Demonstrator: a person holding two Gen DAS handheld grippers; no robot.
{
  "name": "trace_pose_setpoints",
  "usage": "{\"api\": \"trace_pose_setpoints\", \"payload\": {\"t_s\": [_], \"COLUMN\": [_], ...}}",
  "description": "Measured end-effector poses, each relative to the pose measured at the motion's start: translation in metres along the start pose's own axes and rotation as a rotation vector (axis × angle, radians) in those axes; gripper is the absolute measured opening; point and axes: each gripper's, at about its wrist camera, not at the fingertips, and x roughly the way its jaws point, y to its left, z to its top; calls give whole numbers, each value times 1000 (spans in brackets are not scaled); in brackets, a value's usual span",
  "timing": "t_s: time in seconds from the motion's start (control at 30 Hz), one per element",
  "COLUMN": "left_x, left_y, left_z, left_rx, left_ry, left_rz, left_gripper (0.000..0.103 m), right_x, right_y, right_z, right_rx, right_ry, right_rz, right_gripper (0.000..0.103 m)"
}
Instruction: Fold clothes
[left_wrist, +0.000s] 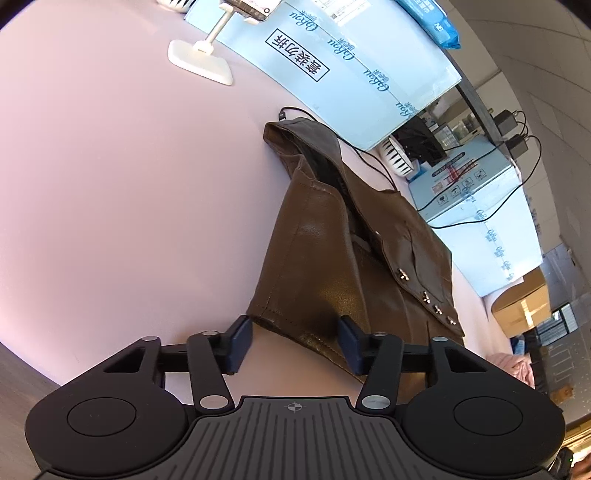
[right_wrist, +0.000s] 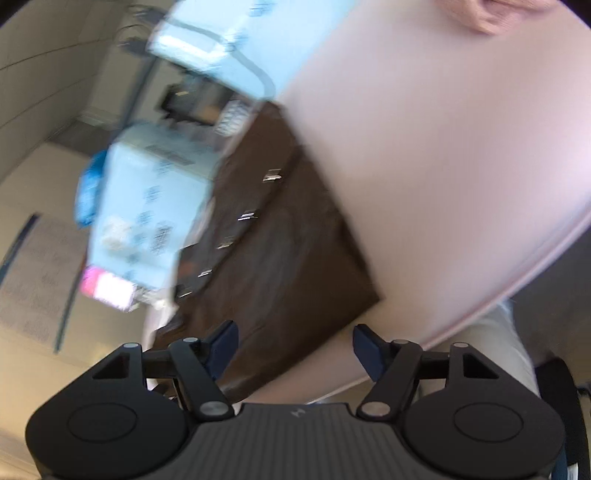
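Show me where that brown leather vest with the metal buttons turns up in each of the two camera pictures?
Left wrist view: the brown leather vest lies centre to right on the pink table, its near hem between the open left tongs.
Right wrist view: blurred, the vest runs diagonally through the centre, just beyond the open right tongs.
Shared landmark: the row of metal buttons.

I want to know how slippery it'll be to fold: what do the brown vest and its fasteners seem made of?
The vest looks like leather or faux leather, which of the two is unclear: smooth, semi-gloss, with fine grain, soft sheen and stitched hems. Its fasteners look like shiny silver metal, glinting brightly.
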Motion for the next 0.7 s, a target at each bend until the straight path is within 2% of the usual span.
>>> {"api": "trace_pose_setpoints", "payload": {"t_s": [0.03, 0.1, 0.17, 0.23, 0.3, 0.37, 0.4, 0.53, 0.6, 0.7], "left_x": [0, 1, 1, 1, 2, -5, -11, -37, -46, -54], "left_y": [2, 5, 7, 9, 10, 6, 2, -12, -20, -23], "left_z": [0, -1, -3, -6, -6, -6, -5, 2, 3, 0], "left_rx": [-8, -24, -34, -40, -43, -8, 16, 54, 80, 86], "left_ry": [-3, -10, -22, -30, -24, -34, -53, -112, -137, -149], "left_rz": [2, 4, 0, -11, -32, -44, -51, -139, -148, -153], "left_gripper": [35, 28, 21, 16, 8, 3, 2, 2, 2, 2], "right_x": [0, 3, 9, 15, 15, 6, -2, -26, -30, -33], "right_y": [0, 0, 1, -4, -7, -7, -4, 11, 12, 9], "right_z": [0, -3, -7, -9, -8, -8, -7, -11, -13, -15], "right_rx": [8, -11, -53, -70, -69, -88, -116, -241, -276, -291], "right_ry": [-17, -62, -115, -130, -145, -185, -211, -312, -303, -290], "right_rz": [10, 8, -6, 16, 78, 186, 233, 320, 376, 413], "right_gripper": [69, 60, 24, 10, 7, 6, 6, 6, 6, 6]}}
